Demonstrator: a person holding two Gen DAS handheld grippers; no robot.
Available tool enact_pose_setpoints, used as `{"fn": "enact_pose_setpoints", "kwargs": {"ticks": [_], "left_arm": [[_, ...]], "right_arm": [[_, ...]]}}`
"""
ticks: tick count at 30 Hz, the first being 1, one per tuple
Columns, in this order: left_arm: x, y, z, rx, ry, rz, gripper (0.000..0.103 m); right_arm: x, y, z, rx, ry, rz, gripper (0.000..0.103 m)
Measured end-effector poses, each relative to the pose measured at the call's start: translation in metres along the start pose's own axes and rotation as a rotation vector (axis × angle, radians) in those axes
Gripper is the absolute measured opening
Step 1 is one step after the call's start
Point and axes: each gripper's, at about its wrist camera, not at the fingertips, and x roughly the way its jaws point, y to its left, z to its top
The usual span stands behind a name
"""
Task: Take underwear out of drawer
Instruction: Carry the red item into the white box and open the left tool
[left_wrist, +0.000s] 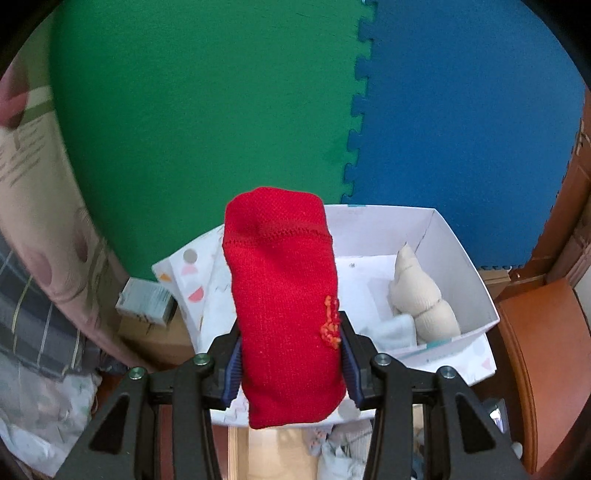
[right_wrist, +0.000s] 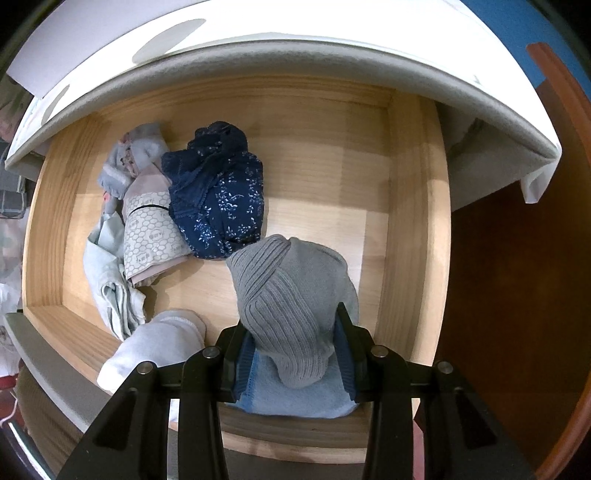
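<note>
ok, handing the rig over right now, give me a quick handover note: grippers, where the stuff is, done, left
Left gripper: shut on a red rolled garment, held above the white box.
Right gripper: shut on a grey ribbed roll, pointing down into the wooden drawer.
Done: beige roll and a pale blue piece already lie in the box.
Left: place the red and grey; in the drawer remain the navy floral piece, honeycomb-print piece, pale blue cloth, white roll.

Black tool (left_wrist: 291, 363), blue pads (left_wrist: 233, 369).
</note>
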Motion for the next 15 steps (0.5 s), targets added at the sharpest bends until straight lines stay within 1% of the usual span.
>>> {"fn": "enact_pose_setpoints", "kwargs": {"ticks": [4,7,10,12,15], "left_arm": [[0.026,-0.010,0.013,0.023,0.016,-0.010,0.045],[0.045,-0.018,0.014,0.037,0.038,-0.007,0.045],[0.071,-0.024,0.012,0.038,0.090,-0.004,0.045],[0.083,-0.026,0.008,0.026,0.120,-0.024,0.045],[0.094,-0.028,0.002,0.014,0.143,-0.030,0.045]], "right_arm": [[0.002,0.004,0.000,-0.015,-0.001,-0.010,0.036],[0.001,0.004,0.000,-0.012,-0.002,-0.006,0.036],[0.002,0.003,0.001,-0.003,0.000,0.004,0.036],[0.002,0.002,0.001,-0.004,0.002,0.007,0.036],[0.004,-0.001,0.001,-0.003,0.003,0.012,0.036]]}}
